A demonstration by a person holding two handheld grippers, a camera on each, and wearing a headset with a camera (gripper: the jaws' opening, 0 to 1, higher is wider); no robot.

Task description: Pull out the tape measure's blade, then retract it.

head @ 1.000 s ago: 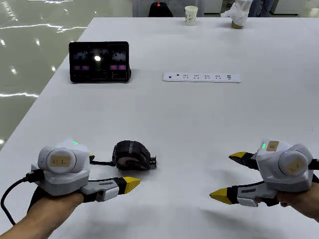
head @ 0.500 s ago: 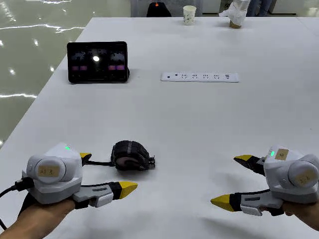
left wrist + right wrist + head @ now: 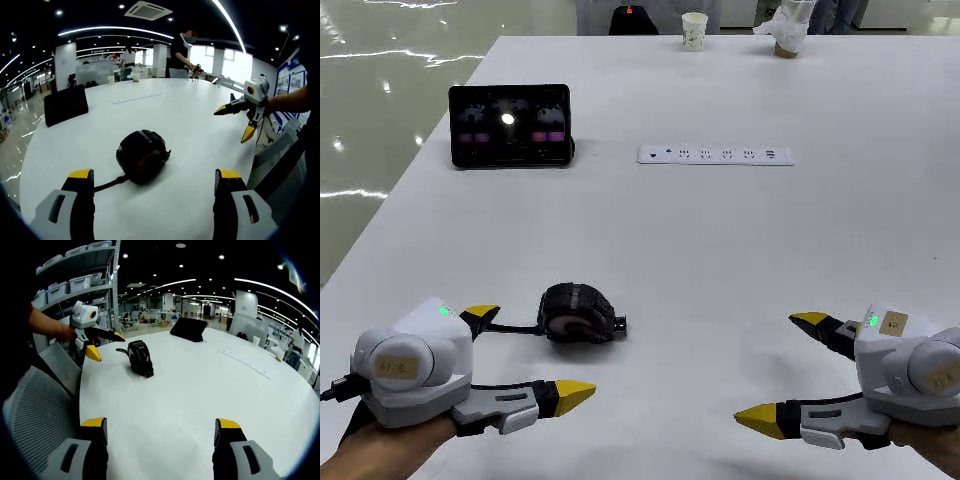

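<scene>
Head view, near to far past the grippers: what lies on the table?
tape measure → power strip → cup

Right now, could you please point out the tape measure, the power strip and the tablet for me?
tape measure (image 3: 576, 312): head view, on the middle of its black case.
power strip (image 3: 715, 155): head view, on the middle of its white top face.
tablet (image 3: 508, 125): head view, on the middle of its screen.
</scene>
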